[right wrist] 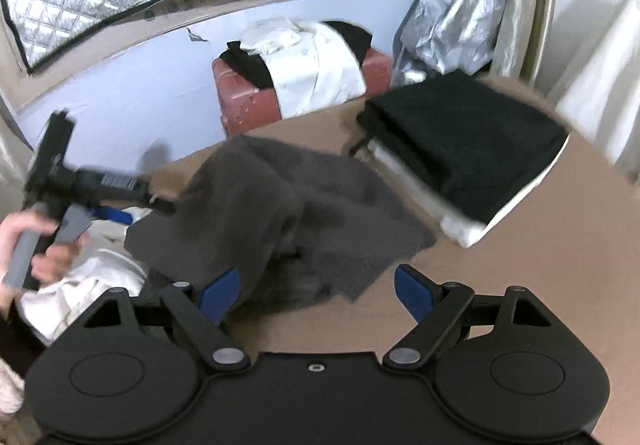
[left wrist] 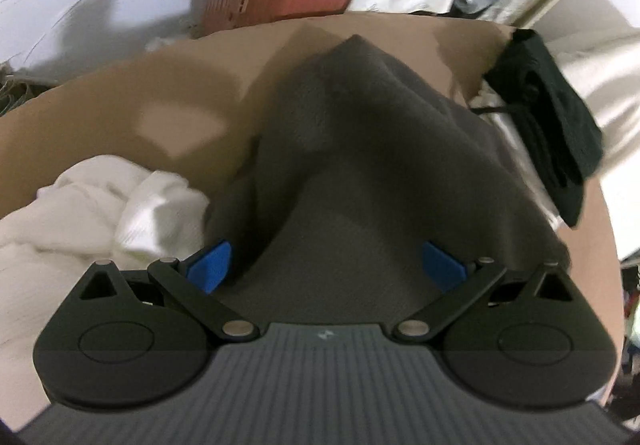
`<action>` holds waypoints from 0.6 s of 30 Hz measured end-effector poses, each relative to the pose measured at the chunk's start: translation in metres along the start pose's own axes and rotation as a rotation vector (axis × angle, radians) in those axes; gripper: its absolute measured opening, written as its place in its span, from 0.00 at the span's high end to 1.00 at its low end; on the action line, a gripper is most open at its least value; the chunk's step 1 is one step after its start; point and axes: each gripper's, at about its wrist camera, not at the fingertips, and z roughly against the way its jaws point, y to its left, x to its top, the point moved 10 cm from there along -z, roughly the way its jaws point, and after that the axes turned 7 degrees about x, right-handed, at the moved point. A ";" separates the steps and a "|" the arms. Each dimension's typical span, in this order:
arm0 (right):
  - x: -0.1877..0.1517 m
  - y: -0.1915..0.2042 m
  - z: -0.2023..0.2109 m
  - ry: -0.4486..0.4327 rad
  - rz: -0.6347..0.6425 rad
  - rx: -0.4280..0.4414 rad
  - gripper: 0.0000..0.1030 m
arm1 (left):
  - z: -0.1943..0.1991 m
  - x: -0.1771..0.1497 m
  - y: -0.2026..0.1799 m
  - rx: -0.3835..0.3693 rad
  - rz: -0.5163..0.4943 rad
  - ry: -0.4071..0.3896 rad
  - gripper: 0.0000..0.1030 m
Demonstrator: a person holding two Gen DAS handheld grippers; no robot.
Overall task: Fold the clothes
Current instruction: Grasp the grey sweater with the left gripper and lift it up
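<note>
Bare brown tabletop (right wrist: 500,305) lies open right of the grey garment (right wrist: 320,213); folded stack (right wrist: 468,153) blocks beyond, white pile (left wrist: 80,213) crowds left.

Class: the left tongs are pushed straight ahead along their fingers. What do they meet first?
Most likely the grey garment: it lies directly ahead of the open left tongs, though depth is unclear.

One grey garment (right wrist: 280,205), one white heap (left wrist: 80,205) — one folded stack (right wrist: 472,161), one red suitcase (right wrist: 248,101)
</note>
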 end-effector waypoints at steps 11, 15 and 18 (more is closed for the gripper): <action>-0.037 -0.038 -0.083 -0.096 -0.176 0.172 0.14 | -0.066 -0.011 -0.040 -0.081 0.008 0.170 0.26; -0.033 -0.040 -0.106 -0.147 -0.275 0.296 0.14 | -0.045 -0.026 -0.071 -0.220 0.004 0.188 0.36; -0.033 -0.032 -0.121 -0.156 -0.318 0.381 0.14 | -0.038 -0.038 -0.101 -0.299 -0.007 0.214 0.36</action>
